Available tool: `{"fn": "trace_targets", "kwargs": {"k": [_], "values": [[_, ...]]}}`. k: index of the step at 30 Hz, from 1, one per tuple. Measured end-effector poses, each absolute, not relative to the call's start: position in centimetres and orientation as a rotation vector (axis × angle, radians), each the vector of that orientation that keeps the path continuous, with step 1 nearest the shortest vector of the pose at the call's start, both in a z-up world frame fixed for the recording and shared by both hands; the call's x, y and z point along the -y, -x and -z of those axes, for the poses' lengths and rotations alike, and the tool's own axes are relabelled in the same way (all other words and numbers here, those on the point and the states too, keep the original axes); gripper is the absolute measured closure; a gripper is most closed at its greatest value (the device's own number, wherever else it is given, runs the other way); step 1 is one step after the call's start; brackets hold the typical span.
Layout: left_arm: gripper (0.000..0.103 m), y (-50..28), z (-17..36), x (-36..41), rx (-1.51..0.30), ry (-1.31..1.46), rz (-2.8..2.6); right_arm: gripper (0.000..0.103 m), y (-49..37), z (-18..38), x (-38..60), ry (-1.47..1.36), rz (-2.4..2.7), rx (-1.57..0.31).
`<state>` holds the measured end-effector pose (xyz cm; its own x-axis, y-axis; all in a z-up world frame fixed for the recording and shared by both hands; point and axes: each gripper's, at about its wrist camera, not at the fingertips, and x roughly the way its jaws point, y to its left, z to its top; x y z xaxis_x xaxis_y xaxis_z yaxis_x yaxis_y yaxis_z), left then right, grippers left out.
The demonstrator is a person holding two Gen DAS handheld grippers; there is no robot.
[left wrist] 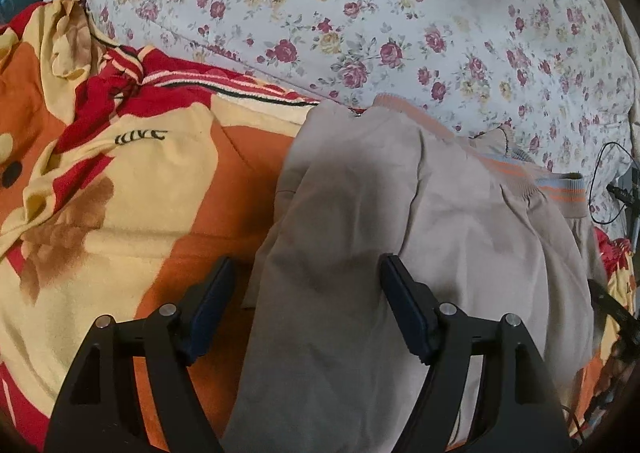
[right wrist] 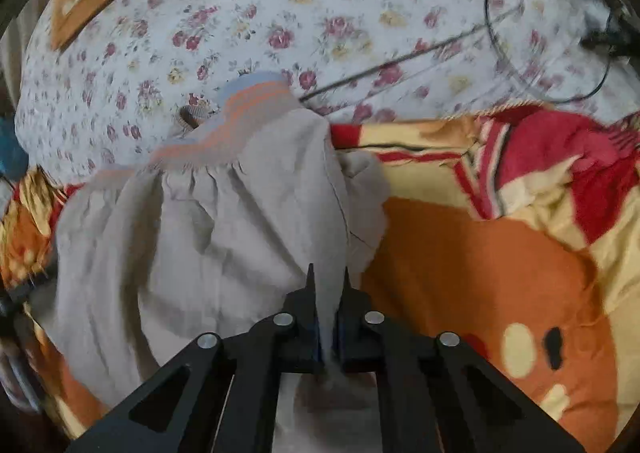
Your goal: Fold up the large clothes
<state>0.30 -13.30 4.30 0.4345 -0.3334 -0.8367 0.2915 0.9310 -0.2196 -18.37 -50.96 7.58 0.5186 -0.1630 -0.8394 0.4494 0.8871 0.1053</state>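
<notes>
Beige jacket point(left wrist: 400, 221) lies on our orange and red blanket point(left wrist: 140, 181), its striped hem point(right wrist: 240, 109) reaching the floral sheet point(left wrist: 360, 13). Our left gripper point(left wrist: 306, 273) hovers wide apart over it; our right gripper point(right wrist: 328, 277) pinches a fold of the jacket.

Open passage is offered over the orange blanket point(right wrist: 480, 273) beside the beige garment point(right wrist: 200, 245). Toward the far edge, the way is crossed by a black cable point(right wrist: 400, 63) on the floral sheet point(right wrist: 320, 13).
</notes>
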Motion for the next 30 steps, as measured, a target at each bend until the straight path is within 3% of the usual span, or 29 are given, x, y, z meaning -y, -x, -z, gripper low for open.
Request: {"fn": "trace_targets", "kwargs": {"k": [4, 8, 9, 11, 12, 13, 17, 18, 21, 27, 30], "values": [[0.028, -0.2, -4.8, 13.3, -1.038, 0.037, 0.399, 0.100, 21.8, -8.7, 51.8, -0.362, 0.393, -0.885], [0.028, -0.1, -4.5, 13.5, -1.045, 0.011, 0.397, 0.099, 20.8, -6.6, 52.3, -0.387, 0.409, -0.954], [0.028, 0.0, -4.7, 13.2, -1.050, 0.018, 0.399, 0.091, 21.1, -7.2, 52.4, -0.412, 0.399, -0.927], [0.028, 0.2, -5.3, 12.6, -1.050, 0.027, 0.412, 0.067, 22.2, -8.7, 52.6, -0.489, 0.383, -0.871], [0.028, 0.2, -5.6, 12.4, -1.043, 0.028, 0.415, 0.042, 23.1, -9.5, 52.7, -0.535, 0.365, -0.846], [0.028, 0.2, -5.9, 12.2, -1.037, 0.029, 0.413, 0.040, 23.7, -10.0, 52.3, -0.541, 0.359, -0.841], [0.028, 0.0, -6.1, 11.9, -1.038, 0.039, 0.399, 0.043, 24.1, -9.1, 48.8, -0.310, 0.415, -0.951], [0.028, -0.1, -5.7, 11.9, -1.048, 0.029, 0.386, 0.048, 24.0, -8.3, 48.2, -0.267, 0.422, -0.987], [0.027, -0.2, -4.7, 11.6, -1.084, 0.030, 0.368, 0.050, 23.7, -5.9, 48.2, -0.242, 0.457, -1.060], [0.024, -0.3, -5.0, 10.8, -1.086, 0.078, 0.341, 0.045, 23.6, -13.4, 46.5, -0.242, 0.488, -0.870], [0.024, -0.3, -5.1, 10.9, -1.081, 0.075, 0.338, 0.045, 20.5, -14.8, 43.5, -0.251, 0.319, -0.862]]}}
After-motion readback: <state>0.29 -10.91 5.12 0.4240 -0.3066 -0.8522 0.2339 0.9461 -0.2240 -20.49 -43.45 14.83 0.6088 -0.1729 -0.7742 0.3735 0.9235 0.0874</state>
